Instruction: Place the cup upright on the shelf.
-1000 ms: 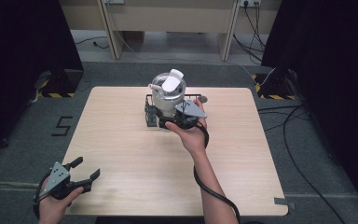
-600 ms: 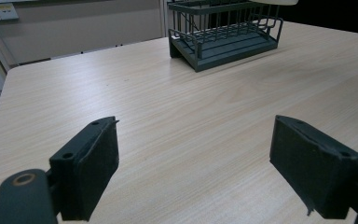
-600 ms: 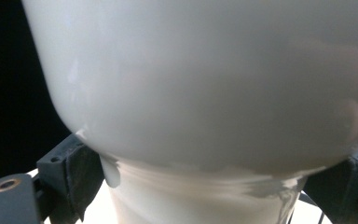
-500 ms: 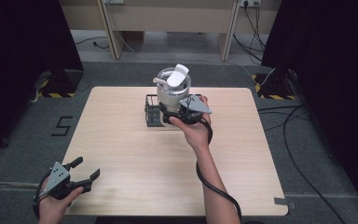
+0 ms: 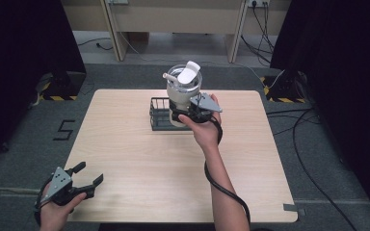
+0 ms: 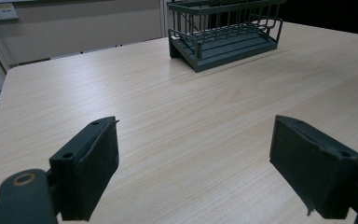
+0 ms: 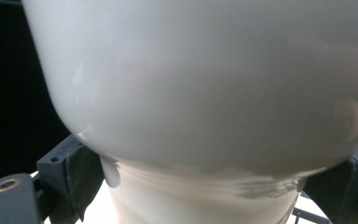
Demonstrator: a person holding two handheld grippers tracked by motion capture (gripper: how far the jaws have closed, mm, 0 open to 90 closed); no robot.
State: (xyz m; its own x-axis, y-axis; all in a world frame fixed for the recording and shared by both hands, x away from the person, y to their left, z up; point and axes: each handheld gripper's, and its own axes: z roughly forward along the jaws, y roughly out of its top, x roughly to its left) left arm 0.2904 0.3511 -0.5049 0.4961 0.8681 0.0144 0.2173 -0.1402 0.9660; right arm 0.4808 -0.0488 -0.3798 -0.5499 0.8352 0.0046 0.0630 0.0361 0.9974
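Note:
A white vessel (image 5: 184, 85) with a wide rounded top and a narrower base (image 7: 200, 196) has a white spoon (image 5: 188, 74) resting in it. My right gripper (image 5: 184, 114) is shut on that base, one black jaw on each side of it in the right gripper view (image 7: 205, 198). It holds the vessel upright over the right part of a black wire rack (image 5: 160, 115). Over the table's near left corner my left gripper (image 5: 90, 173) stands open, with bare wood between its jaws in the left gripper view (image 6: 193, 163), where the rack (image 6: 223, 37) lies far ahead.
The light wooden table (image 5: 139, 159) stands on grey carpet. Cables (image 5: 313, 120) lie on the floor to the right, and wooden furniture legs (image 5: 111, 29) rise behind the table. Dark curtains hang at both sides.
The right gripper has carried the vessel a little up and to the right over the rack, and the spoon has shifted in it. The left gripper has stayed where it was.

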